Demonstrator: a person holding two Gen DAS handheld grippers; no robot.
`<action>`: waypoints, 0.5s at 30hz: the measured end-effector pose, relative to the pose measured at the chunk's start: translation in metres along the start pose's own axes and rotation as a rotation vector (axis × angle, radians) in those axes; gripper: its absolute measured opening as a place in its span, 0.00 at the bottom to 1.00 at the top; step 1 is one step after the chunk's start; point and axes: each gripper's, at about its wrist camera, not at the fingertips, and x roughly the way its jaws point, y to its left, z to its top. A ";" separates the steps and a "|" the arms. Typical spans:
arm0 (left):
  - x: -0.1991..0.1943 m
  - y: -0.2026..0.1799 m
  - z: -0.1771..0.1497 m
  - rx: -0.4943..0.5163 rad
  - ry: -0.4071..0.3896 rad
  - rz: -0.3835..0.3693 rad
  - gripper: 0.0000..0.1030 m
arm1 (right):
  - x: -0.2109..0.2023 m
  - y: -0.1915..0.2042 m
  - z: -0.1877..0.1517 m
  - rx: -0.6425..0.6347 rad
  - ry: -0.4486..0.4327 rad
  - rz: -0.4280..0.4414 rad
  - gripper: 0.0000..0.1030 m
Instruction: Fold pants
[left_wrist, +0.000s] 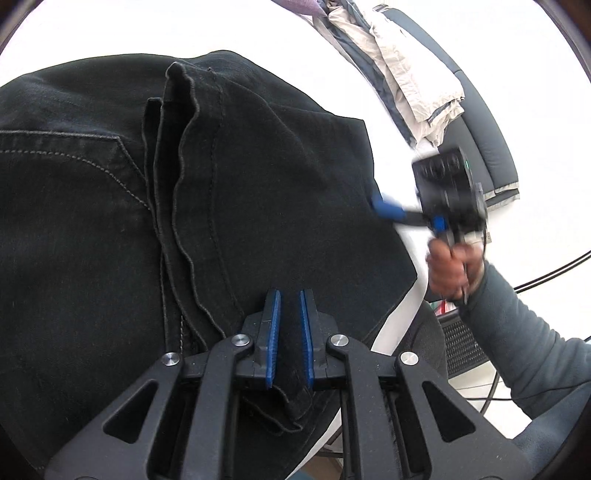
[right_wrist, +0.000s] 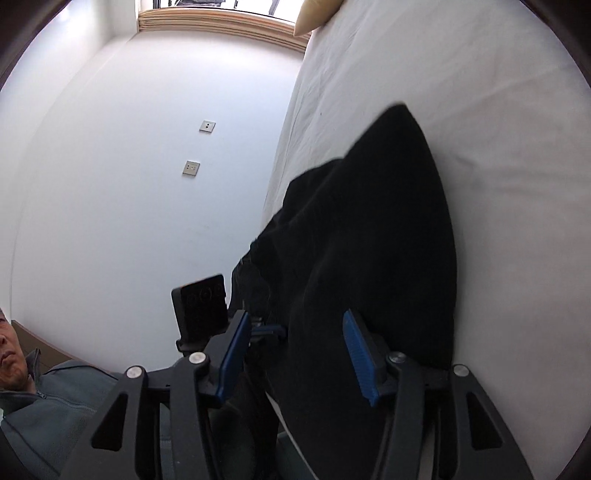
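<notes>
My left gripper (left_wrist: 290, 308) is clamped on a bunched fold of the black pants (left_wrist: 92, 229), cloth pinched between the blue pads. My right gripper (right_wrist: 293, 349) stands apart, pads clear of the pants' edge that runs between them. The pants lie spread on the white bed (right_wrist: 461, 92); pale clothes (left_wrist: 406, 66) heaped at its far side, grey sleeve (left_wrist: 517, 325) below right.

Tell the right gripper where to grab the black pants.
Take the pants at their free side edge, coming in level from the bed's open side. The layers lie flat and stacked there, so the open right gripper can slide around them.
</notes>
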 end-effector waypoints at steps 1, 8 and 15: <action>-0.002 0.003 -0.004 0.003 -0.004 0.001 0.10 | 0.003 0.004 -0.013 0.004 0.029 -0.017 0.54; -0.031 0.026 -0.020 -0.029 -0.037 -0.013 0.10 | 0.010 0.043 -0.067 -0.029 0.219 -0.092 0.58; -0.115 0.031 -0.084 -0.104 -0.209 0.093 0.10 | 0.028 0.092 -0.043 -0.117 0.080 -0.057 0.67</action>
